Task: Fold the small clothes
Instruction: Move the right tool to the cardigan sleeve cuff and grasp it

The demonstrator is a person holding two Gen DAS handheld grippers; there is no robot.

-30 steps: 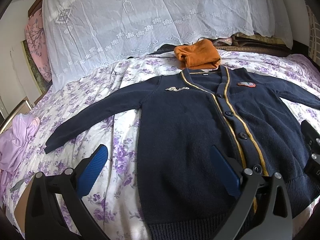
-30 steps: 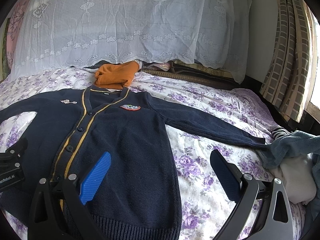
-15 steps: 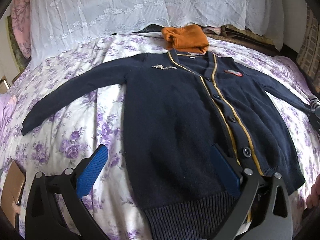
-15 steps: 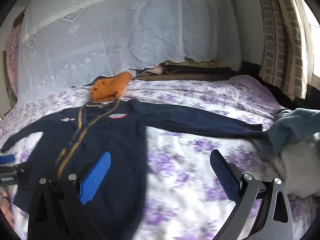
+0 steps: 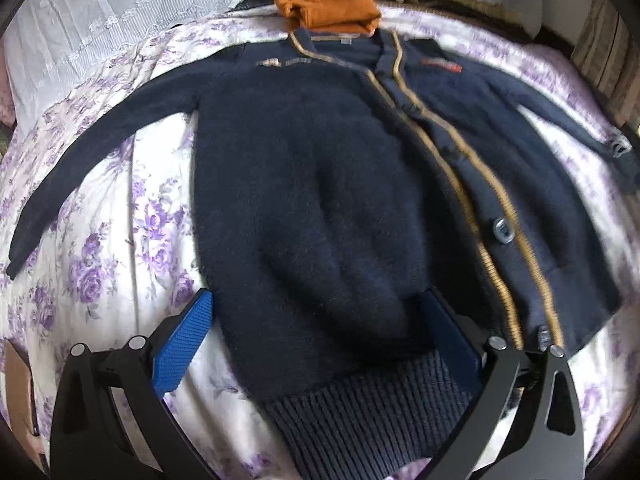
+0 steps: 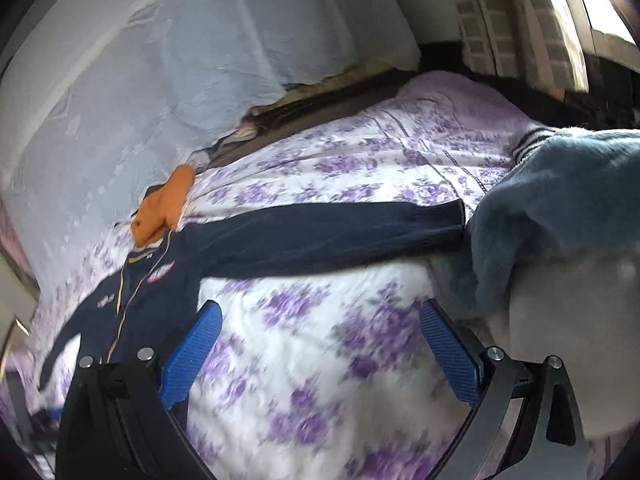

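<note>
A navy cardigan (image 5: 320,184) with gold trim and buttons lies flat and spread on the floral bedsheet (image 5: 120,216), both sleeves out to the sides. My left gripper (image 5: 320,336) is open and empty just above the ribbed bottom hem (image 5: 360,412). In the right wrist view the cardigan's sleeve (image 6: 320,236) stretches across the bed, its cuff (image 6: 452,220) at the right. My right gripper (image 6: 320,348) is open and empty above the bare sheet (image 6: 304,344) in front of that sleeve.
A folded orange garment (image 5: 332,6) lies by the cardigan's collar; it also shows in the right wrist view (image 6: 164,208). A pile of teal-grey and white clothes (image 6: 560,216) sits beside the sleeve cuff. White lace-covered bedding (image 6: 160,80) lines the far side. Curtains (image 6: 500,12) hang at right.
My left gripper has moved closer over the cardigan's lower hem. My right gripper has swung right and down toward the sleeve and the clothes pile. Both stayed open.
</note>
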